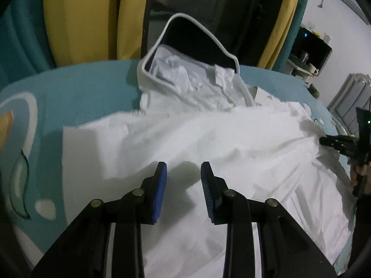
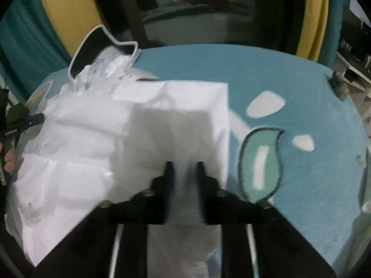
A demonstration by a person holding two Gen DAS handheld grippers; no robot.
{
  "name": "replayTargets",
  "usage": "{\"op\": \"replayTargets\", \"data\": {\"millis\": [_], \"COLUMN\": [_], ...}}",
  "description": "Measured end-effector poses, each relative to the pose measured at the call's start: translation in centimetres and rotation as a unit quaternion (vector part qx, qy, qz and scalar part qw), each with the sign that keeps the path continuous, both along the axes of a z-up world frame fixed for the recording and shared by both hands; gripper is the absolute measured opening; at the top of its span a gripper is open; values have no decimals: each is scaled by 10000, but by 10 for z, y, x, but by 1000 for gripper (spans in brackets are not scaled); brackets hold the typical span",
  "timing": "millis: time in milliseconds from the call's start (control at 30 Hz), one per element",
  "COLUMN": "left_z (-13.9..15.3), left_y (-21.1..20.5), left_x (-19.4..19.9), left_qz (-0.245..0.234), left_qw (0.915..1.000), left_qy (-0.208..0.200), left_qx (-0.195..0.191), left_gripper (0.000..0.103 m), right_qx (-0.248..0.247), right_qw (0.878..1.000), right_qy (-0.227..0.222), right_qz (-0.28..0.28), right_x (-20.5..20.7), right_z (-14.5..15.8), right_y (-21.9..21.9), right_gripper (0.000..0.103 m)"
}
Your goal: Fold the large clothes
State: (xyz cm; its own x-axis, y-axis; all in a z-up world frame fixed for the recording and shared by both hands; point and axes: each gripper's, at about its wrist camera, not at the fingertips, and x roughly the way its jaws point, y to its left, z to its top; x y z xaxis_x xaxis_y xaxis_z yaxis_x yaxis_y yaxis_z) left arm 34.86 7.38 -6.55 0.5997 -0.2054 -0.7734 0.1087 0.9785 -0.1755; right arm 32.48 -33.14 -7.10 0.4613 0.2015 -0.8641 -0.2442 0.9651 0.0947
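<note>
Matt white cloth garment (image 1: 208, 143), seemingly fuzzy rug (image 2: 301, 83)

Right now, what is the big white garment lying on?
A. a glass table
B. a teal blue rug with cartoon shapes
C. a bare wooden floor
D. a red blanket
B: the big white garment is spread over a teal blue rug with cartoon shapes, whose white patches and green outlined shape show beside the cloth in the right wrist view.
</note>
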Motion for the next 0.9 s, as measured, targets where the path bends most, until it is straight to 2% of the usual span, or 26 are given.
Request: {"op": "replayTargets", "data": {"millis": [67,133,233,367,567,700,733,767,800,900], "left_z": [8,17,28,35,13,-7,-11,-15,-18,-19], "left_y": [2,5,10,25,50,58,58,60,61,69], "left_x": [11,25,48,85,128,139,141,142,142,143], "left_qz": [-6,-21,11,144,454,463,453,445,455,486], "left_qw": [10000,9997,9991,9989,9988,9984,9984,9984,9983,9983], "left_qy": [-44,-155,-343,-453,-80,204,246,261,281,239], "left_qx": [81,178,235,18,-149,-255,-232,-220,-213,-224], "left_gripper": [32,32,32,32,32,32,32,32,32,32], "right_qx": [146,195,93,502,1339,1225,1313,1418,1565,1336], "right_qw": [9998,9993,9980,9957,9884,9903,9890,9871,9843,9883], "right_qy": [-150,-303,-451,-277,449,466,499,581,666,457], "right_qz": [36,136,423,732,565,457,457,467,465,571], "right_x": [10,22,58,118,200,232,239,243,246,236], "right_z": [13,24,34,27,-14,-35,-41,-46,-50,-42], "right_y": [-1,3,24,63,116,141,145,144,142,133], "right_gripper": [56,63,64,64,64,63,47,12,4,3]}}
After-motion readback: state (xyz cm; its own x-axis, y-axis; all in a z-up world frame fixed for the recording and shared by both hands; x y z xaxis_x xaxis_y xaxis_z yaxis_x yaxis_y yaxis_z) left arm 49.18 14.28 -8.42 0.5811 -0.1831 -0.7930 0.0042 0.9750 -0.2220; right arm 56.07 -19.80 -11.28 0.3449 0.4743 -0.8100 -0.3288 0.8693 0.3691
